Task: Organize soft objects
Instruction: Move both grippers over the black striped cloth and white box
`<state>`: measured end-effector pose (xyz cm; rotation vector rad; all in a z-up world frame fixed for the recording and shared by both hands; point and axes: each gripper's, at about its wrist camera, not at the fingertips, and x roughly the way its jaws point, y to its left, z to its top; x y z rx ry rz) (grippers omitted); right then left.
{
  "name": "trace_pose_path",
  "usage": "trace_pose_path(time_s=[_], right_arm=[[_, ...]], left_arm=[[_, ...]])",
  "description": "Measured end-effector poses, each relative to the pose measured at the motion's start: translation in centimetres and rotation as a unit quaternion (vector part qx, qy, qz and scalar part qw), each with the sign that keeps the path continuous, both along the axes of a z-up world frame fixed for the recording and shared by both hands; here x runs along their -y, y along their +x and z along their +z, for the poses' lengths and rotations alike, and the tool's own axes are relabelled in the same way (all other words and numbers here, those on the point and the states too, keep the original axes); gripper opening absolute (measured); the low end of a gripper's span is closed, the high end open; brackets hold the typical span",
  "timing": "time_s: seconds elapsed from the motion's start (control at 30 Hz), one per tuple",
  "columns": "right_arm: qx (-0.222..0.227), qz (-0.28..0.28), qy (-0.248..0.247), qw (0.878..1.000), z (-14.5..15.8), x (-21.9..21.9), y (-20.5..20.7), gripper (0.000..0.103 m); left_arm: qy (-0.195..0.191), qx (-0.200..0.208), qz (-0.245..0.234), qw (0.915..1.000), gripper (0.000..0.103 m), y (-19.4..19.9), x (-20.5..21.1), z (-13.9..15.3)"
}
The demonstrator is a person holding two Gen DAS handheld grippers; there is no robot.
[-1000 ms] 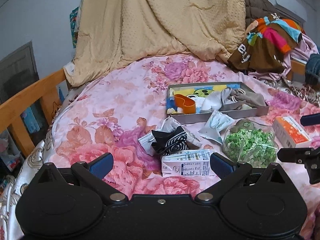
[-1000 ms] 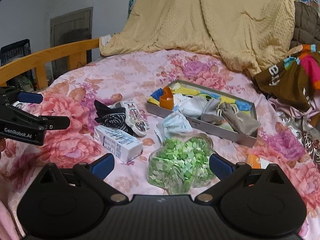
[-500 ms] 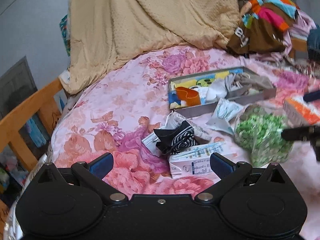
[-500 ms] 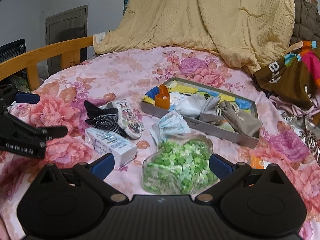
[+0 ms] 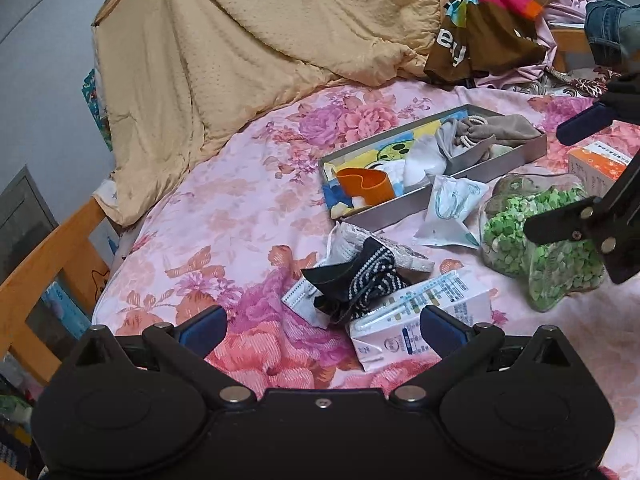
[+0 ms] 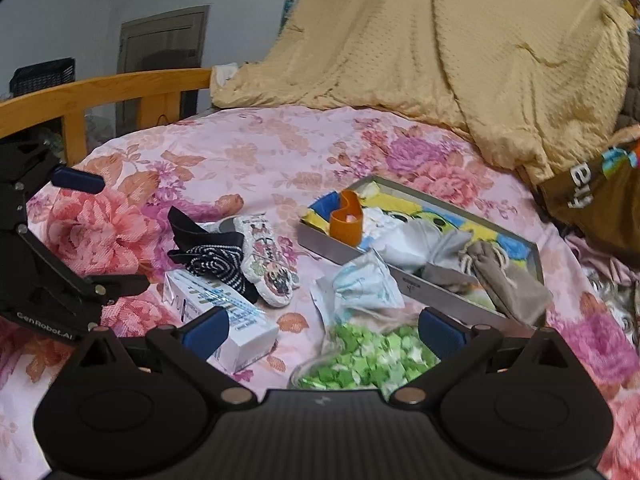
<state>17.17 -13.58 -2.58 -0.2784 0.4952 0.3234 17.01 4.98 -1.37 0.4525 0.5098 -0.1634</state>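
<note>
A grey tray (image 5: 496, 168) (image 6: 404, 284) on the floral bed holds a grey drawstring pouch (image 6: 508, 280), white cloths and an orange cup (image 5: 366, 187) (image 6: 347, 220). In front of it lie a black patterned sock (image 5: 356, 280) (image 6: 216, 260), a printed sock (image 6: 272, 268), face masks (image 5: 448, 212) (image 6: 356, 284), a white carton (image 5: 420, 320) (image 6: 224, 316) and a bag of green pieces (image 5: 540, 240) (image 6: 372, 356). My left gripper (image 5: 320, 328) is open and empty, just before the black sock and carton. My right gripper (image 6: 324, 330) is open and empty above the green bag.
A tan quilt (image 5: 256, 48) is heaped at the bed's head. Colourful clothes (image 5: 492, 20) lie at the back right. An orange-white box (image 5: 600, 164) sits right of the tray. A wooden bed rail (image 5: 48, 264) (image 6: 100, 92) runs along the left edge.
Both grippers have moved forward and lower toward the pile of items. The left view has tilted and turned rightward. Both stay open and empty; nothing on the bed has moved.
</note>
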Motion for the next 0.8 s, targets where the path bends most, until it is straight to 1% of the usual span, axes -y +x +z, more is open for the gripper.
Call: trace_pose_path(time_s=[0.13, 0.27, 0.4, 0.57, 0.63, 0.8], right_arm=[[0.009, 0.007, -0.015, 1.000, -0.4, -0.7, 0.5, 0.103], [0.012, 0.011, -0.023, 1.000, -0.8, -1.1, 1.1, 0.103], [0.018, 0.014, -0.039, 0.999, -1.1, -1.5, 1.5, 0.102], [0.021, 0.020, -0.055, 0.998, -1.5, -2.0, 2.0, 0.102], [0.021, 0.022, -0.060, 0.998, -1.7, -2.3, 2.2, 0.102], [0.022, 0.025, -0.067, 0.997, -2.0, -2.5, 2.4, 0.102]], left_arm=[[-0.005, 0.009, -0.001, 0.9999, 0.102, 0.6, -0.3, 0.0], [-0.022, 0.008, 0.001, 0.9997, 0.102, 1.2, -0.7, 0.0], [-0.046, -0.001, -0.004, 0.9989, 0.102, 1.8, -1.3, -0.3], [-0.064, -0.010, -0.016, 0.9977, 0.102, 2.8, -1.6, -1.0], [-0.080, -0.016, -0.018, 0.9965, 0.102, 3.1, -1.9, -1.3], [-0.112, -0.025, -0.010, 0.9933, 0.101, 4.1, -2.7, -1.9]])
